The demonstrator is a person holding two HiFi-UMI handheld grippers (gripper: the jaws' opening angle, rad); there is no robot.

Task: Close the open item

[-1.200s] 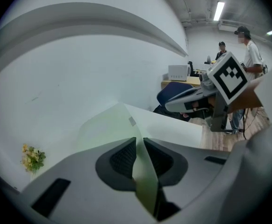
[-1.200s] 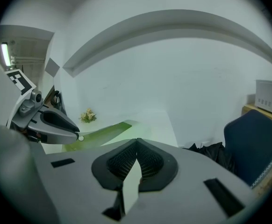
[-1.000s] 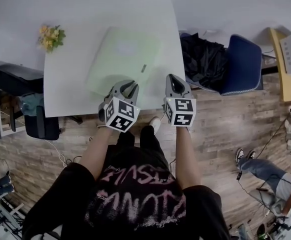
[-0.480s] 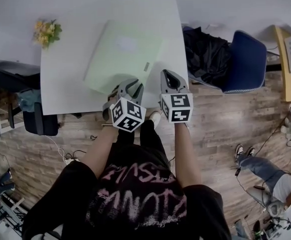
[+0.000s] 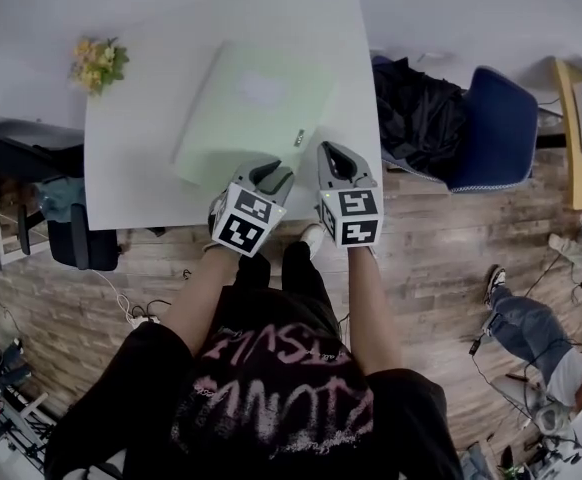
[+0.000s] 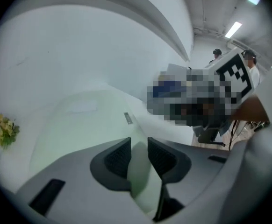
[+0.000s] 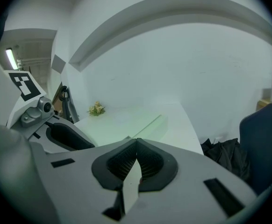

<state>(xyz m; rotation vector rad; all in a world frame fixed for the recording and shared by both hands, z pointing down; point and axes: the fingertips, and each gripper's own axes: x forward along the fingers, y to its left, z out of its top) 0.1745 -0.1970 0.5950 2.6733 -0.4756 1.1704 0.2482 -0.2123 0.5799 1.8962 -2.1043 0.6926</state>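
As the left gripper's (image 5: 267, 175) jaws ease open to a middling gap, the pale green case (image 5: 256, 108) lies flat on the desk (image 5: 131, 163) just ahead, its near edge unpinched. The right gripper (image 5: 336, 155) is clamped on nothing. Looks closed to me: job likely done.

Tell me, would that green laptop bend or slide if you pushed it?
The laptop would probably slide, not tip: it lies flat and shut on the smooth white table. Its straight edges and even top suggest a stiff slab that should not flop. Being wide and thin, it may feel heavy lifted by one corner.
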